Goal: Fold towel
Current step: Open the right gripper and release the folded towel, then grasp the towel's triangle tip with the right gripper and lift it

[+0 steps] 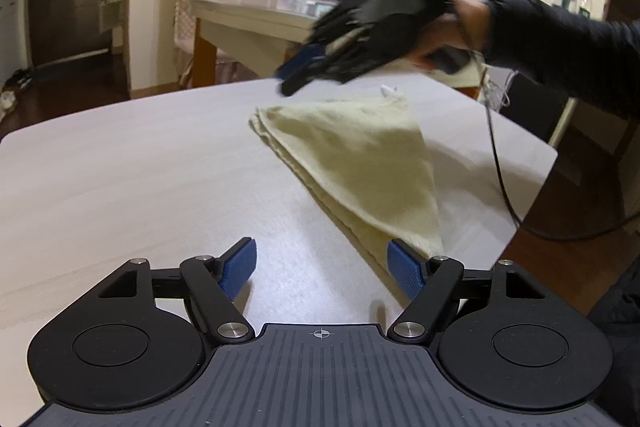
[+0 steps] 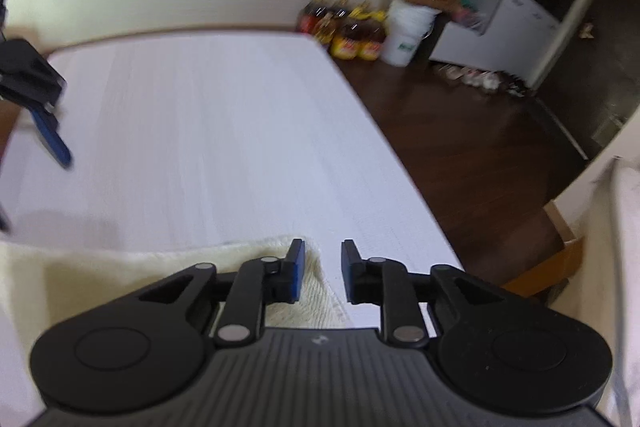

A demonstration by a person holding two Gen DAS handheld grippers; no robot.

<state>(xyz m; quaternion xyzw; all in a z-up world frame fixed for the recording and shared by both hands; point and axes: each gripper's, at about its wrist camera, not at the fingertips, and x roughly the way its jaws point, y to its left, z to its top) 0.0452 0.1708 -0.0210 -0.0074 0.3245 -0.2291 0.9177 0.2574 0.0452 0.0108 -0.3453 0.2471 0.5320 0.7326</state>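
Judging by the towel [image 1: 360, 163] lying folded near the table's [image 1: 140, 167] right edge, you're nearly done: left gripper [image 1: 322, 267] and right gripper [image 2: 323, 269] both gape, empty.

Pale yellow towel [image 1: 352, 163], folded

It lies flat on the white table [image 1: 140, 163] as a layered triangle, its stacked edges showing along one side, a small white tag at the far corner.
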